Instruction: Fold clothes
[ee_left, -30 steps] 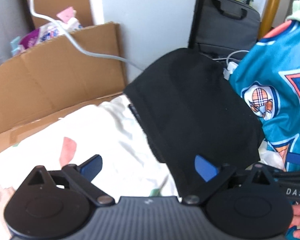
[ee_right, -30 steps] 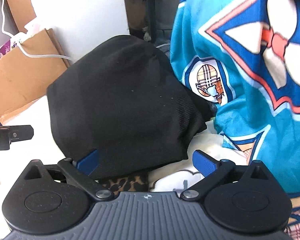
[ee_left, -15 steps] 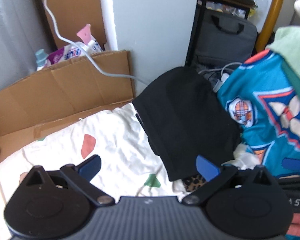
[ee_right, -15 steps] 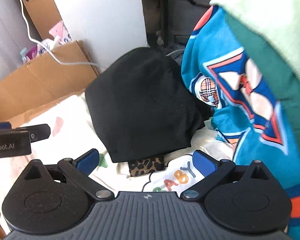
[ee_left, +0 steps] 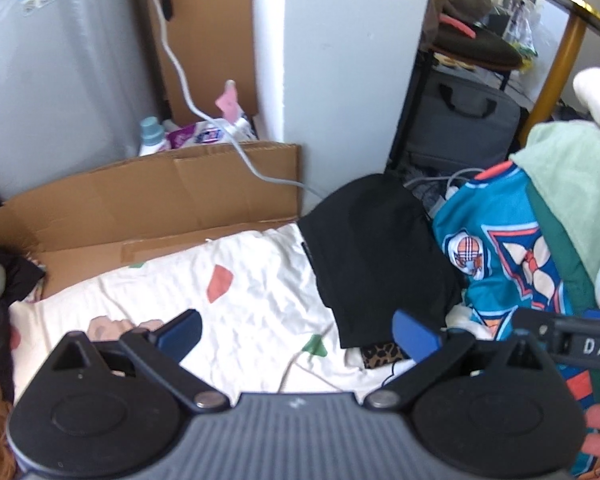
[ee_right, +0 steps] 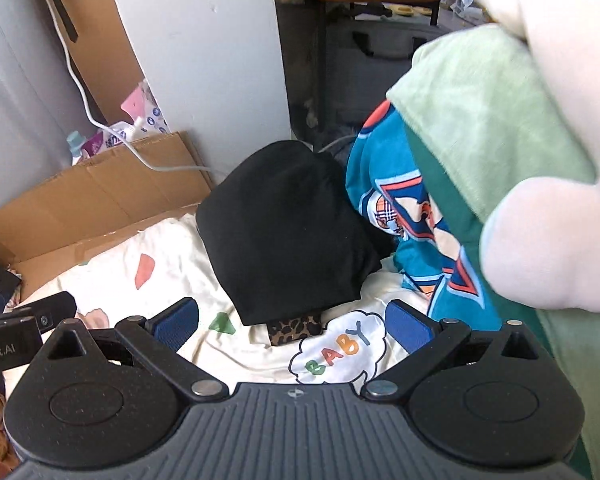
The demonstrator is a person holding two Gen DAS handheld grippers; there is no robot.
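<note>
The black garment lies already folded on the white sheet, beside the blue jersey. It looks soft, light and limp, so I would take it at an edge or corner. Both my left gripper and right gripper have fingers apart, holding nothing.

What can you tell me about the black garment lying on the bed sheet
The black garment is a plain, matte, soft-looking knit, folded into a rounded, roughly rectangular bundle with no visible print. It lies on the white patterned sheet, its far end towards the wall. Its near edge covers part of a leopard-print piece, and its right side lies against the teal printed garment. Neither gripper touches it; both sets of fingers are open and empty.
</note>
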